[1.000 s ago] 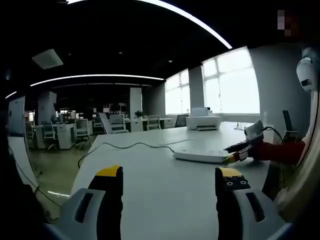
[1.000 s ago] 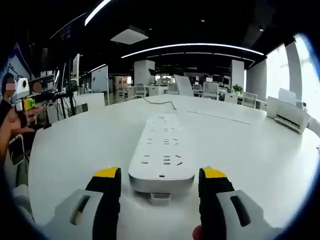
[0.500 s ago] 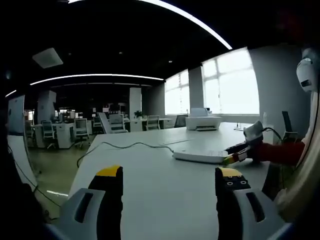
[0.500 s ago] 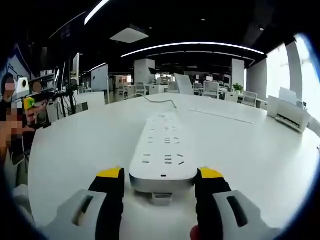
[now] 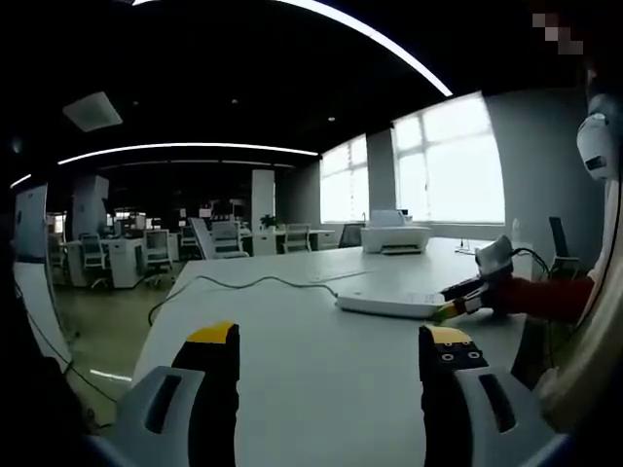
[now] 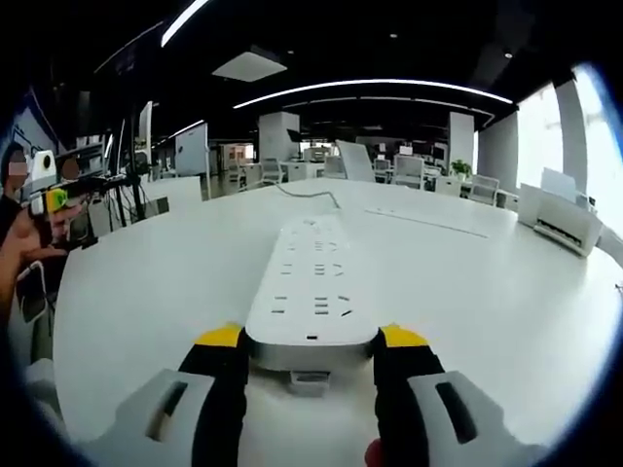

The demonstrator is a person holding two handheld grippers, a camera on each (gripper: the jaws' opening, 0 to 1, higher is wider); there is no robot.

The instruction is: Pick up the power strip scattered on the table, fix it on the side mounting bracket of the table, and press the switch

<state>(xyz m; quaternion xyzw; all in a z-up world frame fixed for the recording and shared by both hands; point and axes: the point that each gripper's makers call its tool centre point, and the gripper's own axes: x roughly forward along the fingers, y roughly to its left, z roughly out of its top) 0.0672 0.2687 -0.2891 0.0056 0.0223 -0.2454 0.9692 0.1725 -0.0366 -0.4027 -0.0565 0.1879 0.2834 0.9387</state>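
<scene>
The white power strip point(image 6: 316, 282) lies lengthwise on the white table point(image 6: 156, 292), sockets up, and its cable point(image 6: 311, 197) trails away toward the far edge. My right gripper point(image 6: 311, 339) has its yellow-tipped jaws pressed against both sides of the strip's near end. In the left gripper view the same strip point(image 5: 389, 304) lies to the right, with the right gripper point(image 5: 465, 295) at its end and a red sleeve point(image 5: 540, 297) behind it. My left gripper point(image 5: 329, 341) hovers open over bare table point(image 5: 292, 370), well apart from the strip. The cable point(image 5: 243, 284) runs left across the tabletop.
A white printer point(image 5: 394, 233) stands at the table's far end by the windows, also seen as the printer point(image 6: 565, 219) at right. A hand holding the left gripper point(image 6: 44, 209) shows at left. Office desks and chairs point(image 5: 146, 255) fill the room beyond.
The right gripper's jaws have narrowed from standing apart from the strip's end to touching its two sides. The left gripper has stayed where it was, open.
</scene>
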